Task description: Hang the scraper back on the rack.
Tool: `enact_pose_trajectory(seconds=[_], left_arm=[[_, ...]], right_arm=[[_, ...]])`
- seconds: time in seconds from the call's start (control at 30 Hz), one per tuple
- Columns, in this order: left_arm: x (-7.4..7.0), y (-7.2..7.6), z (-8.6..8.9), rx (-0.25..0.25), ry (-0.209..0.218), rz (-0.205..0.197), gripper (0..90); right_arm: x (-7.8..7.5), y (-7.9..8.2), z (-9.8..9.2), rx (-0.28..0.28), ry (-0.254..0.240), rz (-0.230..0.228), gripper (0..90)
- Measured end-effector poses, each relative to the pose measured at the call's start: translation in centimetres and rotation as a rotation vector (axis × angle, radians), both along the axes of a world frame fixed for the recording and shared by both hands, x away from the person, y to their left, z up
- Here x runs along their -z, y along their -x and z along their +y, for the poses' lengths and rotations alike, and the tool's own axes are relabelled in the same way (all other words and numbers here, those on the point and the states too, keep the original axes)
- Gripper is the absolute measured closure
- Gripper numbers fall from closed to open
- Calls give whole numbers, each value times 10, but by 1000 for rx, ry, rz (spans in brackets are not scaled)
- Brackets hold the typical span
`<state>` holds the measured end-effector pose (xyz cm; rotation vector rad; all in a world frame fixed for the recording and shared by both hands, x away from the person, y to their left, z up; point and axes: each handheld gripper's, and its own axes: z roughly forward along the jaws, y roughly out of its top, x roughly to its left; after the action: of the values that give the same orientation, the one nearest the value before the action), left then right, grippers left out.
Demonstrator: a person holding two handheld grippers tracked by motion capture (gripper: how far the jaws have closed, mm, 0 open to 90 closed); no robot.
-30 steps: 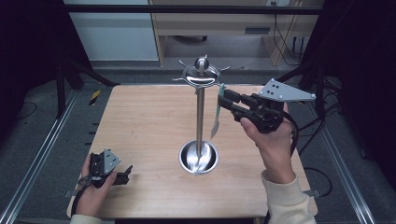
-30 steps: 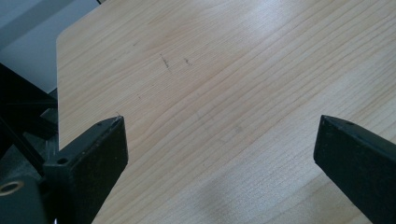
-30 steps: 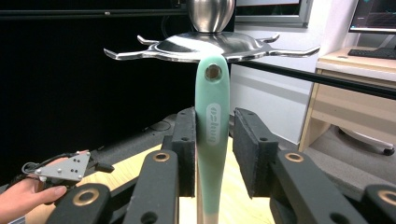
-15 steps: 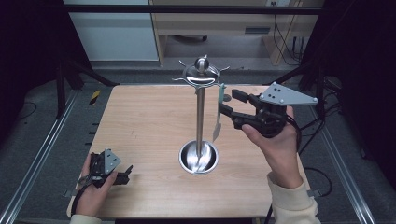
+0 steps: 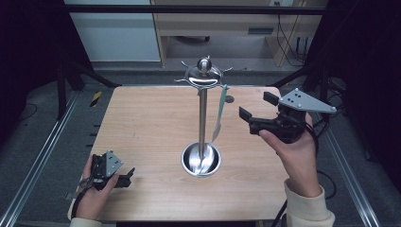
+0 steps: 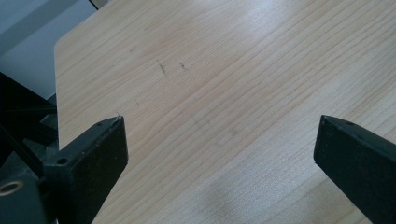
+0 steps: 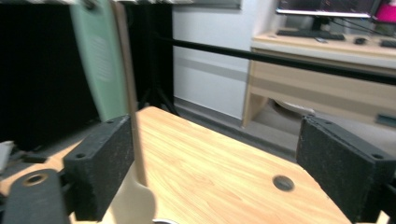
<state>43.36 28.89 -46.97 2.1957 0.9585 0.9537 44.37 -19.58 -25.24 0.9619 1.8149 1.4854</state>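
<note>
Wooden table (image 5: 142, 123), hanging utensil (image 5: 220, 113) near right tool (image 5: 255, 113)

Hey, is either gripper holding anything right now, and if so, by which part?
Nothing is held. The right gripper has just been opening and stands clear of the utensil hanging on the stand. The left gripper is open over the bare table.

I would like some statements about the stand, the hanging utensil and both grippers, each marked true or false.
1. The utensil hangs from the stand. True.
2. The right gripper clamps the utensil. False: its jaws have just been opening, stand wide, and the utensil hangs apart from them.
3. The left gripper is near the table's front left corner. True.
4. The left gripper holds a spoon. False: its open jaws have only bare table between them.
</note>
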Motion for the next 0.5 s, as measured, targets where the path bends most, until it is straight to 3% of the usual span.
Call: enact_pose_trajectory(seconds=[0.13,0.37,0.5], left_arm=[[0,0,0,1,-1,1,27],[0,0,-1,6,2,4,27],[0,0,-1,12,-3,6,27]], right_arm=[[13,-8,-5,31,32,30,79],[30,-16,-10,52,36,67,71],[45,-21,-15,91,55,115,69]])
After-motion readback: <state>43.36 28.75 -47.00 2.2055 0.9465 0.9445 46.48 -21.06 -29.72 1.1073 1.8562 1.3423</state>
